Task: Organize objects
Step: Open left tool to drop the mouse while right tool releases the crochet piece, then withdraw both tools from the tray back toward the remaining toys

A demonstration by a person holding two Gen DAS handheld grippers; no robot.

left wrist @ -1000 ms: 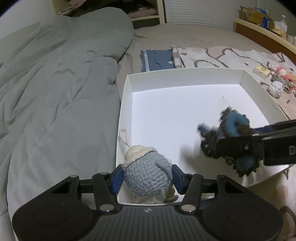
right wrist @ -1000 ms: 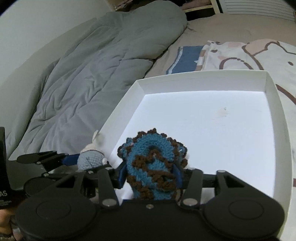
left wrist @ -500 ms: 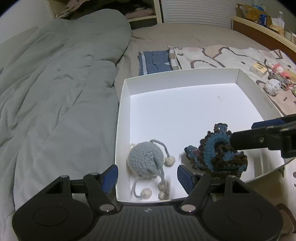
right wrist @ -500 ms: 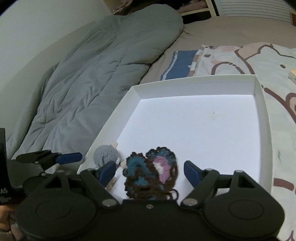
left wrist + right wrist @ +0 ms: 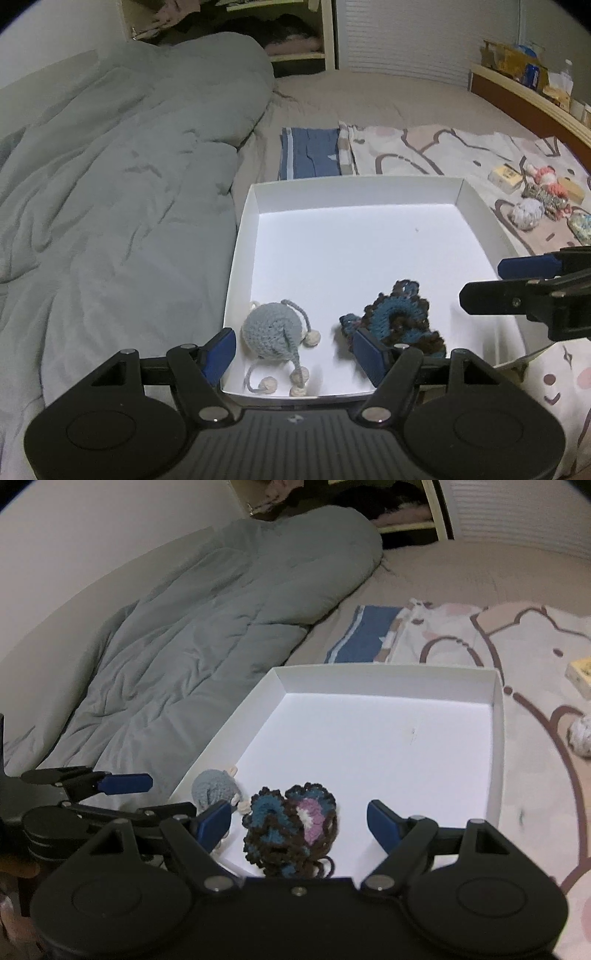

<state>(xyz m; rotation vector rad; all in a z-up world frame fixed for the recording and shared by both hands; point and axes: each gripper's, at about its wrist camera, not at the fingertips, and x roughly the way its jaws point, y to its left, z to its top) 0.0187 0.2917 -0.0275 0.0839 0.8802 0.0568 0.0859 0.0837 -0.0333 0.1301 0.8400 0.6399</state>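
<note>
Both tongs stand released, nothing pressed between their pads. Left gripper (image 5: 293, 350) hangs over the near edge of the white box (image 5: 243, 240); the grey crocheted ball (image 5: 271, 330) lies on the box floor just ahead of its left pad, apart from it, with its knotted cords trailing toward the near wall. Right gripper (image 5: 299, 821) is spread wide over the same near edge; the blue and brown crocheted piece (image 5: 291, 830) lies on the floor between its pads, nearer the left one and touching neither. In the left wrist view that piece is partly covered by the left gripper's right pad. Its near edge is cut off by the right gripper's body in the right wrist view. Small items (image 5: 535, 199) beyond the box's right wall are too small to identify.
</note>
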